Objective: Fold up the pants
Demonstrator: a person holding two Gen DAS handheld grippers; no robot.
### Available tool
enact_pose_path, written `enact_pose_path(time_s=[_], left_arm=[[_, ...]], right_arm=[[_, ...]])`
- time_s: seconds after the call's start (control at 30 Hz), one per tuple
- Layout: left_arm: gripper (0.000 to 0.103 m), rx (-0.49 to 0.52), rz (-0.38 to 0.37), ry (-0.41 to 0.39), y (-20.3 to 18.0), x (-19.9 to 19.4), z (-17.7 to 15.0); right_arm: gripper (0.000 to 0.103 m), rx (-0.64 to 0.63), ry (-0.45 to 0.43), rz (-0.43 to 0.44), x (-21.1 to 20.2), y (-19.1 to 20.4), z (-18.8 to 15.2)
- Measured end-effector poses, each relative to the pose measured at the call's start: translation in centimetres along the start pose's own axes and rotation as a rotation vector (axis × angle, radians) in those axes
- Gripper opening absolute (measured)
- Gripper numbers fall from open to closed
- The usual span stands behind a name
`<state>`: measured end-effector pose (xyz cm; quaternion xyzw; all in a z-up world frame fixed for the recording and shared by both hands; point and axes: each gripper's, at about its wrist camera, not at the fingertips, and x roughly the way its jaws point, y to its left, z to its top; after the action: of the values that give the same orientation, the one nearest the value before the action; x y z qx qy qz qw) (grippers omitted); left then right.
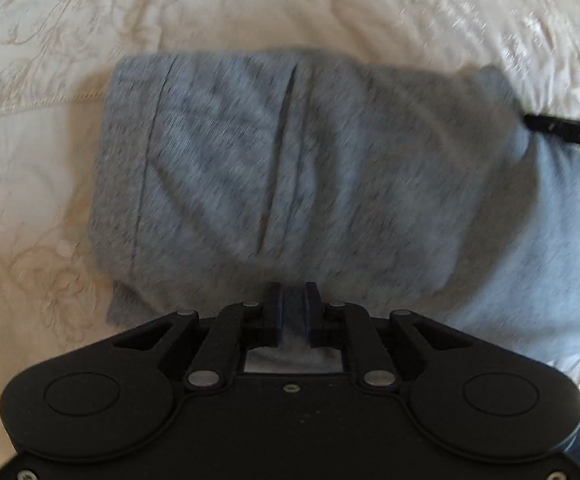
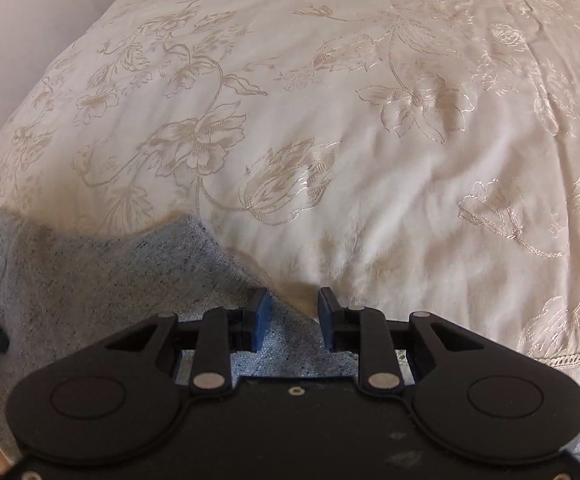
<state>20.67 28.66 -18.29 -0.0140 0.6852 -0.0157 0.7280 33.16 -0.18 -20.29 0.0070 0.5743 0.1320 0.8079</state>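
Two hand-held grippers hover over grey pants [image 1: 290, 168] on a bed [image 2: 370, 120]. The left hand-held gripper [image 1: 293, 300] is narrowly parted, with cloth between its fingers; the right hand-held gripper [image 2: 293, 304] stands half open over the pants' edge, gripping nothing. Best to line up the edges squarely before pressing the fold.

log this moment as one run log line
task: fold pants | grey pants: folded on bedspread | left gripper: narrow gap over cloth, grip unclear | right gripper: open at pants edge

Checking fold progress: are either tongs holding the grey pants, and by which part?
Right tongs stand open over an edge of the pants, gripping nothing. Left tongs are nearly shut with grey cloth in the gap; a hold cannot be told.
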Motion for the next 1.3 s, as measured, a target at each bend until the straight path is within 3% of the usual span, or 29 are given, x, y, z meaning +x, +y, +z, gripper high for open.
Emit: enact_pose_path(time_s=[0.13, 0.23, 0.33, 0.4, 0.47, 0.53, 0.6, 0.67, 0.8, 0.87, 0.97, 1.13, 1.2, 1.3], left_arm=[[0.019, -0.035, -0.003, -0.003, 0.8, -0.6, -1.2], [0.018, -0.081, 0.0, -0.088, 0.7, -3.0, -0.9], [0.018, -0.099, -0.033, -0.183, -0.2, -4.7, -0.4], [0.019, -0.097, -0.04, -0.164, -1.1, -4.0, -0.1], [0.019, -0.061, -0.021, -0.121, -1.7, -2.5, -0.8], [0.02, 0.008, 0.046, -0.083, -2.8, -0.9, -2.6], [0.02, 0.047, 0.084, -0.087, -3.3, -0.3, -3.9], [0.02, 0.045, 0.099, -0.087, -3.6, -0.5, -4.4], [0.019, -0.026, 0.127, -0.145, -4.8, -2.2, -3.7], [0.019, -0.016, 0.13, -0.207, -6.7, -3.5, -3.2], [0.02, 0.057, 0.106, -0.259, -11.1, -4.3, -2.4], [0.024, 0.179, 0.085, -0.21, -18.2, -1.5, -2.5], [0.026, 0.198, 0.123, -0.153, -20.0, 0.4, -2.9], [0.026, 0.209, 0.228, -0.143, -21.8, 2.2, -3.5]], right_arm=[[0.028, -0.054, -0.013, -0.022, -0.2, 0.8, -0.4], [0.032, -0.046, -0.032, -0.038, -1.7, 1.7, -0.1], [0.032, -0.064, -0.086, 0.016, -4.2, 2.9, -0.9], [0.032, -0.076, -0.086, 0.067, -5.5, 4.0, -2.2], [0.032, -0.087, -0.05, 0.121, -6.0, 4.9, -4.1], [0.032, -0.107, 0.008, 0.158, -6.0, 5.9, -6.7], [0.032, -0.133, 0.085, 0.18, -6.1, 6.8, -9.8], [0.033, -0.141, 0.139, 0.193, -6.3, 7.3, -12.4], [0.033, -0.098, 0.146, 0.209, -7.8, 6.7, -15.7], [0.032, -0.054, 0.137, 0.216, -8.8, 5.6, -16.0], [0.033, 0.041, 0.03, 0.178, -11.4, 2.5, -16.4], [0.033, 0.193, -0.031, 0.025, -13.4, -5.6, -18.4], [0.033, 0.233, -0.029, -0.07, -14.1, -10.1, -19.9], [0.032, 0.313, -0.023, -0.212, -15.5, -17.3, -22.7]])
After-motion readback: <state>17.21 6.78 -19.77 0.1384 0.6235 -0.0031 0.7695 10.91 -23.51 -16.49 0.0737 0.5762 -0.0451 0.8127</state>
